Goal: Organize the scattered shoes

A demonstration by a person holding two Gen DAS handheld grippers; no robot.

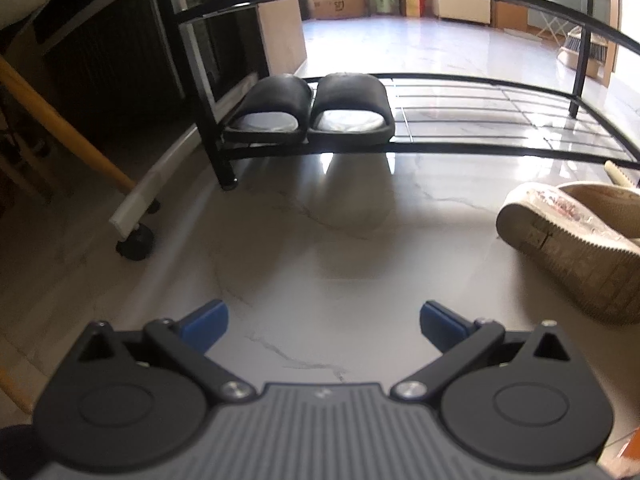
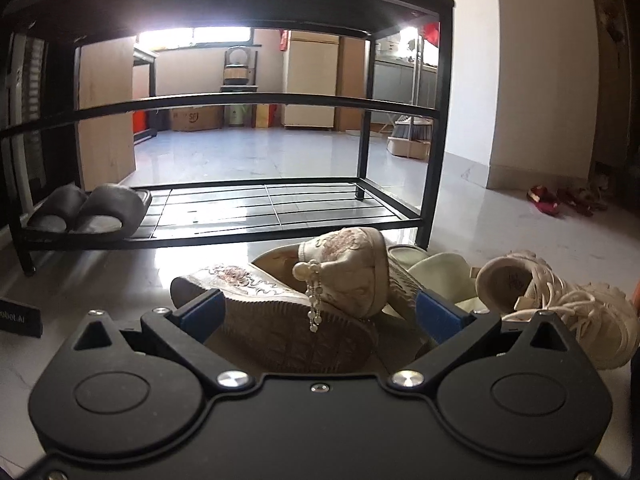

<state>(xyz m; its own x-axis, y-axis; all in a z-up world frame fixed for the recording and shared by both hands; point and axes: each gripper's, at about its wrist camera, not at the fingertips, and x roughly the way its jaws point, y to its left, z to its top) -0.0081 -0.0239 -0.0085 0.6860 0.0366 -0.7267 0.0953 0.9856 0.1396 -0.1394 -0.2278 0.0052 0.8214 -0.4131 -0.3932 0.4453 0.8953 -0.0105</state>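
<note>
A pair of black slippers (image 1: 312, 108) sits side by side at the left end of the black shoe rack's bottom shelf (image 1: 500, 100); they also show in the right wrist view (image 2: 88, 210). My left gripper (image 1: 324, 326) is open and empty over the marble floor in front of the rack. A beige embroidered shoe (image 1: 576, 240) lies on its side at the right. My right gripper (image 2: 320, 314) is open, its blue fingers on either side of two beige embroidered shoes (image 2: 288, 312), one with a pearl strap (image 2: 314, 292). A white sneaker (image 2: 560, 304) and a cream slipper (image 2: 440, 272) lie to the right.
The rack (image 2: 256, 100) has a middle rail and a top board. A white-footed unit (image 1: 132, 216) and a wooden pole (image 1: 68, 132) stand left of it. Red items (image 2: 560, 202) lie by the right wall. A black label (image 2: 20, 316) lies on the floor at left.
</note>
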